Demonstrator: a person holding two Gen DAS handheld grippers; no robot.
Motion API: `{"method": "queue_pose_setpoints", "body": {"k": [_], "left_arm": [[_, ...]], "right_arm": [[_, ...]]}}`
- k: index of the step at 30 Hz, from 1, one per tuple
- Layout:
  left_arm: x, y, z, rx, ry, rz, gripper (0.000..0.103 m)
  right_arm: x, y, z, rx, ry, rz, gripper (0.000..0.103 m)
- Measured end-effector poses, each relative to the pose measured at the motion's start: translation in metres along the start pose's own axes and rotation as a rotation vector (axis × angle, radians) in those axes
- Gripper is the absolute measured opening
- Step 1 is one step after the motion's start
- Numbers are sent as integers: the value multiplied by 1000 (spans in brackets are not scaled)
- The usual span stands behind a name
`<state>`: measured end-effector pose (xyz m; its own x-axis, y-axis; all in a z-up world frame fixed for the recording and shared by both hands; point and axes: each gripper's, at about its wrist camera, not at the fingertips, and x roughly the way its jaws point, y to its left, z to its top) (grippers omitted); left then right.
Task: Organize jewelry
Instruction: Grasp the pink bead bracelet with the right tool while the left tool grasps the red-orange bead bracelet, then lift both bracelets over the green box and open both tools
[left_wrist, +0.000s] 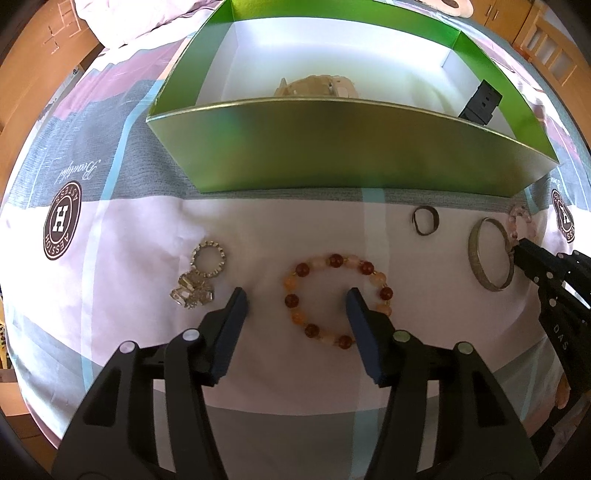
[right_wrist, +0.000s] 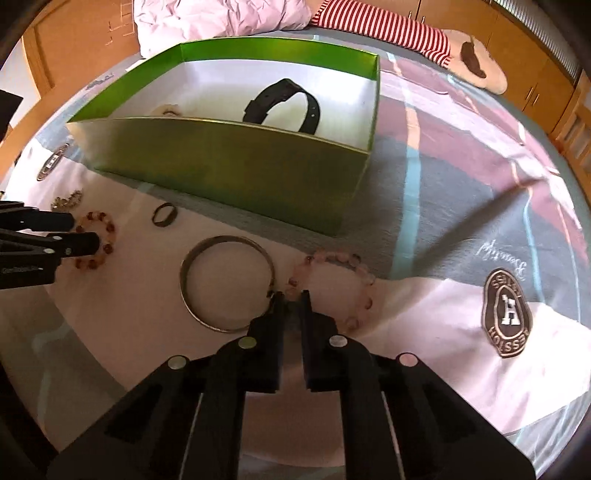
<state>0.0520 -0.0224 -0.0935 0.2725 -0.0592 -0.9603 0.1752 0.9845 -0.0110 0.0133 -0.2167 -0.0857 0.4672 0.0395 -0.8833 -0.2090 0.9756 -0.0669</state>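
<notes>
A patterned bedsheet covers the surface, with a green box as the landmark. From the left wrist, the left gripper stands wide apart in front of the box, its right finger inside the loop of an amber bead bracelet and its left finger outside it. A crystal ring lies left of the beads, a small dark ring nearer the box, and a silver bangle to the right.

From the right wrist, the right gripper is nearly together around a bead of the pink bead bracelet, touching the silver bangle in front of the box. Inside the box rests a black strap.
</notes>
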Motion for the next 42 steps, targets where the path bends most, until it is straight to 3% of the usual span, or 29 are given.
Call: {"method": "queue_pose_setpoints", "body": {"k": [3,8,10,11,12,14,21,26,32,36,42], "left_arm": [[-1,0,1,-2,-1,-2,58],[-2,-3,-1,15,-14,18,56],[-3,-7,-1,26,-24,22,49],[-3,-9,-2,27,-27,23,39],[-5,-10,-2,28,-29,15,22],[-8,-10,0,28,-32,0,8],[-27,4,8,-19,-66,-47,7],[-61,8,12,-39,-136,-84,7],[-110,3,50,-33,-278,-130,7],[-127,11,68,-51,-367,-133,7],[-110,29,89,-125,-361,-115,8]], "right_arm": [[0,6,-1,-15,-12,-36,17],[4,2,1,-17,-12,-32,17],[4,0,1,-11,-10,-27,17],[4,-1,1,-8,-9,-21,16],[3,-2,1,3,-7,1,8],[0,-4,1,18,-16,12,7],[-34,-7,6,71,-130,61,7],[-67,-2,17,81,-211,107,7],[-101,-2,44,78,-304,142,7],[-96,-3,74,82,-333,151,7],[-62,3,106,114,-297,191,7]]}}
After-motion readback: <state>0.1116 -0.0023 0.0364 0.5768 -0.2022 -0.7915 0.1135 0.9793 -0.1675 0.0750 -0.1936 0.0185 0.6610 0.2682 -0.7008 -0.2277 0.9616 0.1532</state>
